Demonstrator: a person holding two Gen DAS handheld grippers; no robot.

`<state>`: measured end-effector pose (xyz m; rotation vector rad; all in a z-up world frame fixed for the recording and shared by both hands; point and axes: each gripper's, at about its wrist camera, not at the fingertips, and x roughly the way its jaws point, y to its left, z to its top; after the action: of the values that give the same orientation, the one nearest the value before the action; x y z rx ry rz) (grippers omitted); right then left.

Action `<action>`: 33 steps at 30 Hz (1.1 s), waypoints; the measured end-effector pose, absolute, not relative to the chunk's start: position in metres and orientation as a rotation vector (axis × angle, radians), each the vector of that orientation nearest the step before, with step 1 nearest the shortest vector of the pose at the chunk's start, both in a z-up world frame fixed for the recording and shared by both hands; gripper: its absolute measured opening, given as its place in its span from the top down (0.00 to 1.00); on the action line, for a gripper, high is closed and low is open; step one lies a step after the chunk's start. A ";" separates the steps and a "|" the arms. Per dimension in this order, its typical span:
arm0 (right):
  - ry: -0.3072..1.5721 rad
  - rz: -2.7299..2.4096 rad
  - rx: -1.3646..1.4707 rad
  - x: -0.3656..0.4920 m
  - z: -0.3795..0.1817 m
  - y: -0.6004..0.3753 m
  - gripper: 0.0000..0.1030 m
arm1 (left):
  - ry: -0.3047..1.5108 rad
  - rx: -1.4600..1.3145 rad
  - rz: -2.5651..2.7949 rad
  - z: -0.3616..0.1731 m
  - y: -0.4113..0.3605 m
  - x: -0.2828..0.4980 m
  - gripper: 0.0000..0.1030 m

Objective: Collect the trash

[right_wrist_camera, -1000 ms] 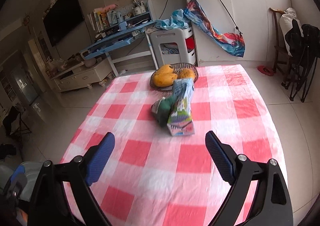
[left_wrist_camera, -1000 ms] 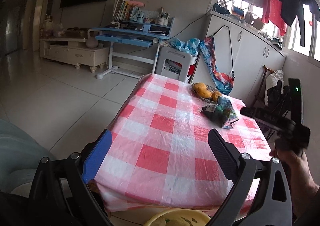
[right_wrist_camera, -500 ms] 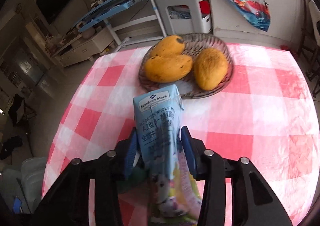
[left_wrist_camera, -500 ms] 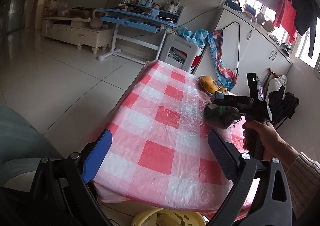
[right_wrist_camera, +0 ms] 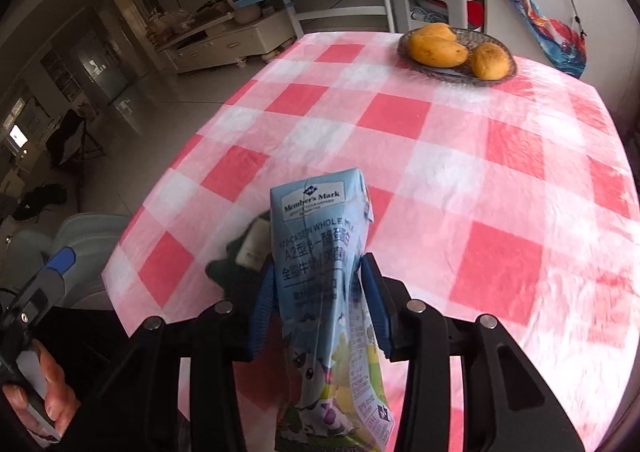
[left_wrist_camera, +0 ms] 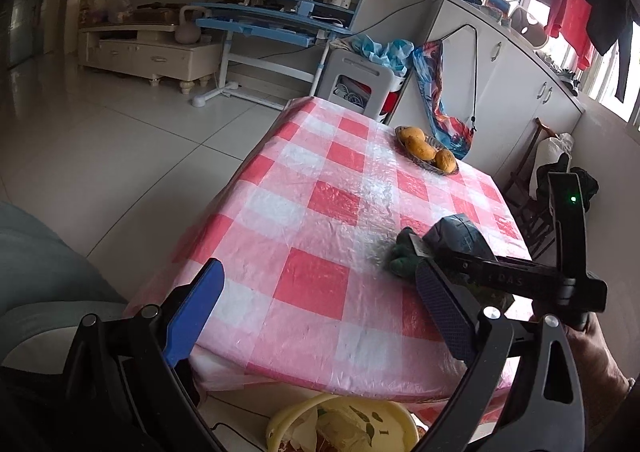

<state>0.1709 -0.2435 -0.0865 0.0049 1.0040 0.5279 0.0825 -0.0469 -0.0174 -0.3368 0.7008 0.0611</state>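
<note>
The right claw (right_wrist_camera: 318,306) is clamped on a light blue milk carton (right_wrist_camera: 320,252), one blue pad pressed against each side of the box about halfway along its length. Its jaws have just been closing, and the carton sits between them. The carton's top end, printed with a brand label, points away from the claw toward the middle of the surface (right_wrist_camera: 500,172), which is covered in a red-and-white checked plastic cloth. Whether the carton is lifted clear of the cloth or still resting on it cannot be told.

Just left of the carton, touching or nearly touching it, lies a dark green crumpled wrapper (right_wrist_camera: 230,266) with a small pale piece on it. At the far end of the surface from the carton stands a shallow woven basket (right_wrist_camera: 502,44) holding three mangoes (right_wrist_camera: 438,50).

The left claw (left_wrist_camera: 316,316) stands wide open with nothing between its blue pads, hovering at the near edge of the surface, well to the left of the carton. Below that edge, on the floor, part of a pale yellow bin (left_wrist_camera: 280,418) with pale scraps inside is visible. The hand (left_wrist_camera: 600,352) holding the right claw shows at the lower right of the left wrist view.
</note>
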 end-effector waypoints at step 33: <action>0.834 0.376 -0.011 0.129 -0.084 -0.258 0.23 | 0.667 -0.233 0.058 -0.019 -0.063 0.072 0.10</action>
<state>0.1291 -0.2584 -0.0837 -0.0110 0.8342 0.3758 0.0716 -0.0633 -0.0186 -0.2326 0.6671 0.0578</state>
